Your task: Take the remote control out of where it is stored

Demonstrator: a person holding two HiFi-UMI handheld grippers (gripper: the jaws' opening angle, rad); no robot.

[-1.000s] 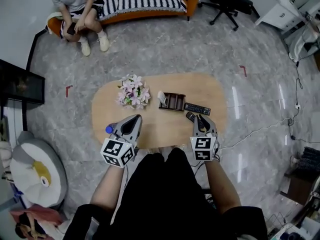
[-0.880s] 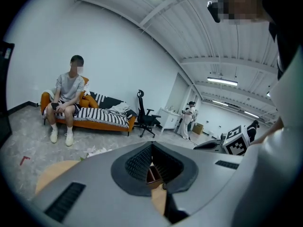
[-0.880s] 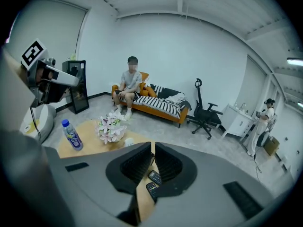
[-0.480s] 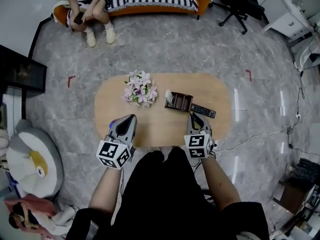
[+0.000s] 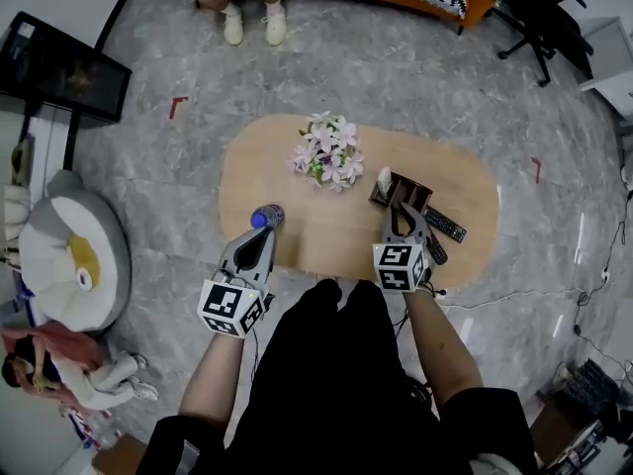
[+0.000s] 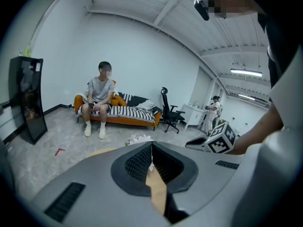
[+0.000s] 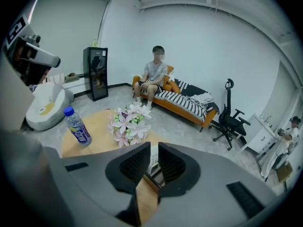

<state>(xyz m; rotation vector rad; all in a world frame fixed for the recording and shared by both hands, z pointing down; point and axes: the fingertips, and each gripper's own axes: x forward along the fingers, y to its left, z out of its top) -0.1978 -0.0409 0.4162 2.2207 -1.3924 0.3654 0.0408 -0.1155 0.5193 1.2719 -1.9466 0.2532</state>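
- My left gripper (image 5: 267, 236): fingers together, nothing in them, well left of the holder (image 5: 413, 186), next to the bottle (image 5: 263, 217).
- My right gripper (image 5: 403, 209): fingers a thin slit apart, empty, tips at the holder's near side.
- Remote control (image 5: 447, 229): flat on the table (image 5: 326, 236), just right of the holder, outside it.
- Flowers (image 5: 328, 153): left of the holder.

Bright, even, sharp; fisheye-bent edges
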